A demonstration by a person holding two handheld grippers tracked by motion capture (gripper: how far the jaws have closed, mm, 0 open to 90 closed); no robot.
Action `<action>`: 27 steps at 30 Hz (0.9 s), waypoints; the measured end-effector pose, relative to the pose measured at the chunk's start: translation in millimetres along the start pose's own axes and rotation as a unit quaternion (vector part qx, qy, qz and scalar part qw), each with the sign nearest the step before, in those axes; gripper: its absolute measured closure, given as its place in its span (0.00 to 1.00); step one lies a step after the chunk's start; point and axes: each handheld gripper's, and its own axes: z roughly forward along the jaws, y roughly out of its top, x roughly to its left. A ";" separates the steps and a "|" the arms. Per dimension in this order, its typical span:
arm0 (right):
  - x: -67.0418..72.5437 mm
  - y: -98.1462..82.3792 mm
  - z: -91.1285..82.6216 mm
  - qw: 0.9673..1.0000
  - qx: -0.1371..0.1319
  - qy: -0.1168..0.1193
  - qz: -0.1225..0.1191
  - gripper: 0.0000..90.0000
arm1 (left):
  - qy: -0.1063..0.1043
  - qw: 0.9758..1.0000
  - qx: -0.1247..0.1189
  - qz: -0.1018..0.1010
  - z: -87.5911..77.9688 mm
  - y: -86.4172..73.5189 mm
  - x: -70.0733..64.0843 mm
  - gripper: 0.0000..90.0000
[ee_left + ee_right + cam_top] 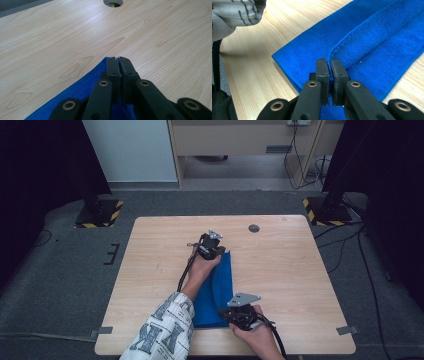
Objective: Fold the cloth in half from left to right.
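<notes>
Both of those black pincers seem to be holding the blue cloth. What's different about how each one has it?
The left gripper pinches the blue cloth at its far corner, near the table's middle; the right gripper pinches a near edge by the table front. The left grips at a flat corner tip; the right grips a raised folded edge. Both have their jaws closed on the cloth.

Big dark letters run across the patterned sleeve (165, 327) (an "N" and "K", perhaps), otherwise nothing legible.
</notes>
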 end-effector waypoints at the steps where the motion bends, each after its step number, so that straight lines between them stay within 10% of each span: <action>1: -0.9 -0.4 -0.3 1.000 0.001 0.000 0.003 0.96 | 0.002 1.000 0.004 0.004 0.9 0.0 -0.1 0.96; 27: -5.0 -9.9 -2.8 1.000 0.015 0.010 0.010 0.92 | -0.001 1.000 0.020 -0.016 22.3 -6.7 -4.5 0.96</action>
